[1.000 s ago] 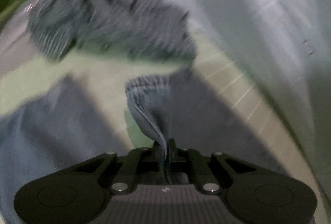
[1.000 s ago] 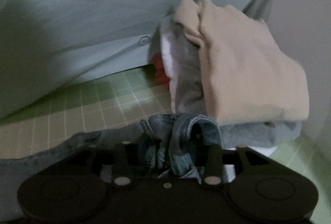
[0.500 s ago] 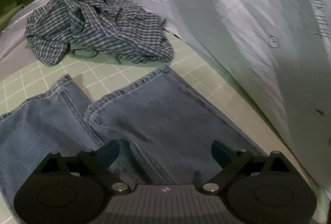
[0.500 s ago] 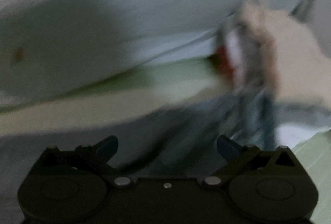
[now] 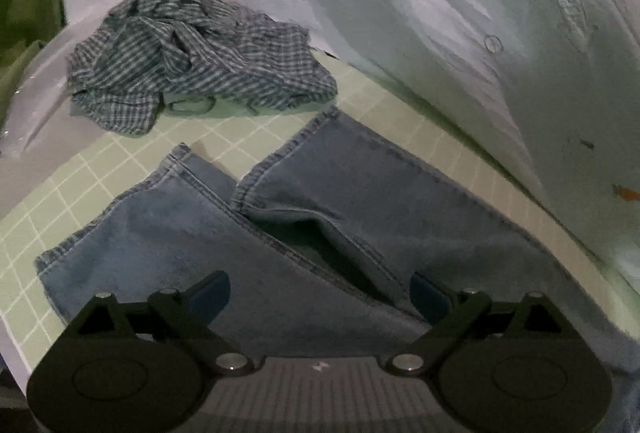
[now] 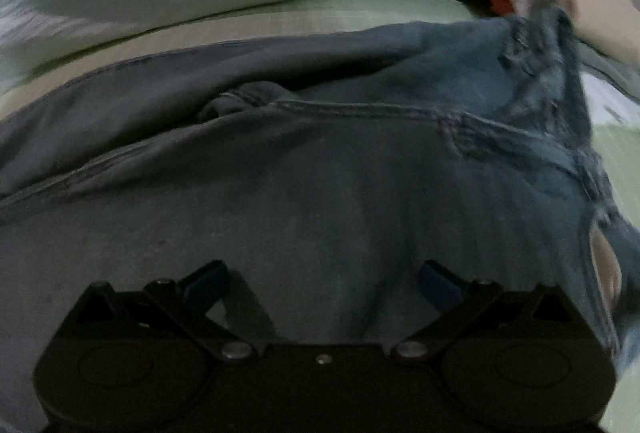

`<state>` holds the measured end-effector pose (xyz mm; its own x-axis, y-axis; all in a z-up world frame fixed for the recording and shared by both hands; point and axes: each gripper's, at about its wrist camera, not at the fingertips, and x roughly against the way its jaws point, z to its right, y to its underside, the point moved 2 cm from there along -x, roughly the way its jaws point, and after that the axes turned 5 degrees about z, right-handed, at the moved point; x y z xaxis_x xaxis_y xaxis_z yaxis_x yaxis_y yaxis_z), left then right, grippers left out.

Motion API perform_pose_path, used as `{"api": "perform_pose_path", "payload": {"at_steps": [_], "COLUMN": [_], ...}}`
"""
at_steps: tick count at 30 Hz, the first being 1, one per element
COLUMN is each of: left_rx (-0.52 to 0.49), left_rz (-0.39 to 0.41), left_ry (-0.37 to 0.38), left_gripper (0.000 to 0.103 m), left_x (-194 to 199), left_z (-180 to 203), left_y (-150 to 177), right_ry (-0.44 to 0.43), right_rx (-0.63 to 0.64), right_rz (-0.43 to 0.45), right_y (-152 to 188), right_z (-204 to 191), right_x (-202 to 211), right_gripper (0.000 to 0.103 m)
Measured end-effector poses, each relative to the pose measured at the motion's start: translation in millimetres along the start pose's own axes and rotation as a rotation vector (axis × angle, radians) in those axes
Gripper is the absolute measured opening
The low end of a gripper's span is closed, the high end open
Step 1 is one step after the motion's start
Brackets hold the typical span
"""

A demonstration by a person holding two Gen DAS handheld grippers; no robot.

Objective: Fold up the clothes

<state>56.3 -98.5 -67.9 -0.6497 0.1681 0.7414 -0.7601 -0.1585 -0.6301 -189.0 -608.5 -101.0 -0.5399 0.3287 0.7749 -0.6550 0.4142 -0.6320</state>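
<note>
Jeans [image 5: 360, 193] lie flat on green grid mat [image 5: 72, 193], legs side by side w/ hems toward crumpled plaid shirt [image 5: 192, 61], prob. spread so a fold can start. Left gripper [image 5: 320, 291] hovers over legs, jaws wide open, holding nothing. Right gripper [image 6: 322, 283], jaws also open & empty, sits over the seat near the waistband, beside stacked folded clothes [image 6: 592, 5]; view blurry.

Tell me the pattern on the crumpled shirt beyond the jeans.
Blue-and-white check on the crumpled shirt; left wrist view.
</note>
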Motion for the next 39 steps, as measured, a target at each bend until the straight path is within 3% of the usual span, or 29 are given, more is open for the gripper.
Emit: {"api": "perform_pose_path", "payload": {"at_steps": [7,12,20,27,30,31,32,33,34,39], "left_rx": [-0.064,-0.071,-0.182,-0.255,-0.270,-0.284,-0.300,-0.317,-0.332,-0.364], "left_rz": [-0.037,-0.079,-0.101,-0.088,-0.071,-0.050,-0.039,-0.027,-0.017,0.037], "left_ry": [0.028,0.058,0.057,0.121,0.140,0.128,0.114,0.099,0.085,0.085], "left_gripper": [0.097,0.097,0.097,0.094,0.074,0.058,0.049,0.026,0.014,0.012], "left_x": [-23.4,-70.8,-167.4,-216.1,-224.3,-224.5,-225.4,-226.4,-227.6,-243.8], "left_z": [-20.0,-26.3,-3.3,18.2,23.2,25.0,26.6,28.1,29.5,31.2], "left_y": [-21.6,-52.7,-115.3,-136.9,-137.6,-137.6,-138.2,-138.8,-139.8,-161.7], "right_ry": [0.110,0.185,0.297,0.323,0.327,0.328,0.329,0.330,0.330,0.329], "right_rx": [-0.110,-0.182,-0.306,-0.369,-0.380,-0.383,-0.385,-0.387,-0.389,-0.393], "right_rz": [0.053,0.064,0.060,0.026,0.011,0.007,0.003,0.000,-0.004,-0.019], "right_y": [6.9,3.3,-2.3,-12.2,-14.6,-15.4,-16.1,-16.7,-17.2,-18.9], "right_z": [-12.6,-23.8,-38.0,-47.5,-48.6,-48.4,-48.5,-48.7,-48.6,-47.4], "right_x": [4.3,-0.7,-4.6,-11.3,-12.6,-13.1,-13.3,-13.6,-13.8,-14.2], "right_gripper": [0.103,0.103,0.103,0.103,0.103,0.103,0.103,0.103,0.103,0.103]}}
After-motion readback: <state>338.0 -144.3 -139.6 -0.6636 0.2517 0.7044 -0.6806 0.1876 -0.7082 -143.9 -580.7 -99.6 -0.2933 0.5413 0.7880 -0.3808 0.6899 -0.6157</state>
